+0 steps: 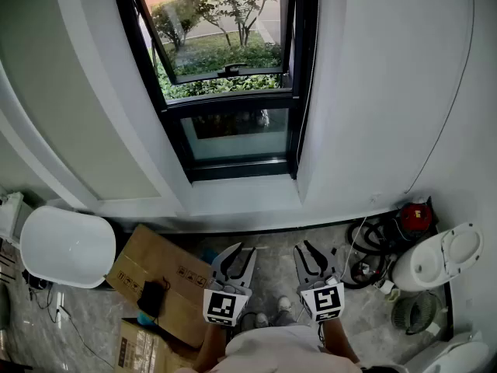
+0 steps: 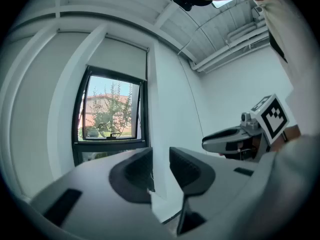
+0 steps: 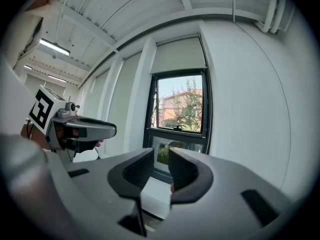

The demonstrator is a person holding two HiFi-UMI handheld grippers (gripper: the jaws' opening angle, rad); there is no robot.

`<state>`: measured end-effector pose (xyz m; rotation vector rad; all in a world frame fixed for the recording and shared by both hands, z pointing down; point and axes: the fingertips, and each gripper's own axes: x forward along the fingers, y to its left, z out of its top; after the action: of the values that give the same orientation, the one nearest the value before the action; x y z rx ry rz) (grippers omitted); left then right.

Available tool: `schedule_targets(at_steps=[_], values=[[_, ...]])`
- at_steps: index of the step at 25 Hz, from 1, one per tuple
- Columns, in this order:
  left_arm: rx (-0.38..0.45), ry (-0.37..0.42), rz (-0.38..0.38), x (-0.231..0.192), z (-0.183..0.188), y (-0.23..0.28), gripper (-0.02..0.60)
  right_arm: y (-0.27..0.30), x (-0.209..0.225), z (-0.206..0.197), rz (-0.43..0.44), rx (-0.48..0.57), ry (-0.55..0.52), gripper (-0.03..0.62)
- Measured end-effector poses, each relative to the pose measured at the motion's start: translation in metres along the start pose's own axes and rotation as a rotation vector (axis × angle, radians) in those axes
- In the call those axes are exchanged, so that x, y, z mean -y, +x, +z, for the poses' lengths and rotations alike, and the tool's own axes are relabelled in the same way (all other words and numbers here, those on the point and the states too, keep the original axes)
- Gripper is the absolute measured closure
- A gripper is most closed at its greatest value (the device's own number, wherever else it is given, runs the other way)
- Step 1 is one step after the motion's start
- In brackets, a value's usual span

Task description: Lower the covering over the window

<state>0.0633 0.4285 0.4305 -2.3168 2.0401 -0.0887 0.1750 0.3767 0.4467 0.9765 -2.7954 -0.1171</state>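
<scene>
The dark-framed window [image 1: 233,76] lies straight ahead, with its upper sash tilted open onto trees. A pale roller blind [image 2: 120,59] [image 3: 180,54] is rolled up and covers only the top of the opening. A thin cord [image 1: 316,68] hangs along the frame's right side. Both grippers are held low in front of the person, well short of the window. My left gripper [image 1: 241,253] [image 2: 161,171] and my right gripper [image 1: 307,251] [image 3: 161,169] each show a narrow gap between the jaws, with nothing in it. Each gripper also shows in the other's view.
A white sill [image 1: 241,196] runs under the window. On the floor are a flattened cardboard box [image 1: 167,278] and a white round seat [image 1: 68,245] at the left. At the right are a red vacuum [image 1: 415,216], black hoses [image 1: 373,243] and a white bin [image 1: 439,259]. A thin wire [image 1: 458,92] runs down the right wall.
</scene>
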Motion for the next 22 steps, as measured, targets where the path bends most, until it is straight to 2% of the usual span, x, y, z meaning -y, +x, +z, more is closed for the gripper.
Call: schedule_targets(at_steps=[3, 5, 13, 22], values=[[-0.001, -0.005, -0.004, -0.005, -0.005, -0.006, 0.471, 0.0, -0.008, 0.002, -0.006, 0.023, 0.014, 0.513], [-0.004, -0.003, -0.006, -0.008, -0.008, -0.006, 0.471, 0.001, -0.012, 0.002, -0.018, 0.035, 0.021, 0.462], [0.005, -0.009, -0.039, -0.014, -0.009, 0.015, 0.472, 0.025, -0.005, 0.003, -0.033, 0.032, 0.01, 0.465], [0.007, 0.008, -0.025, -0.041, -0.009, 0.072, 0.474, 0.075, 0.034, 0.003, -0.031, 0.033, 0.008, 0.465]])
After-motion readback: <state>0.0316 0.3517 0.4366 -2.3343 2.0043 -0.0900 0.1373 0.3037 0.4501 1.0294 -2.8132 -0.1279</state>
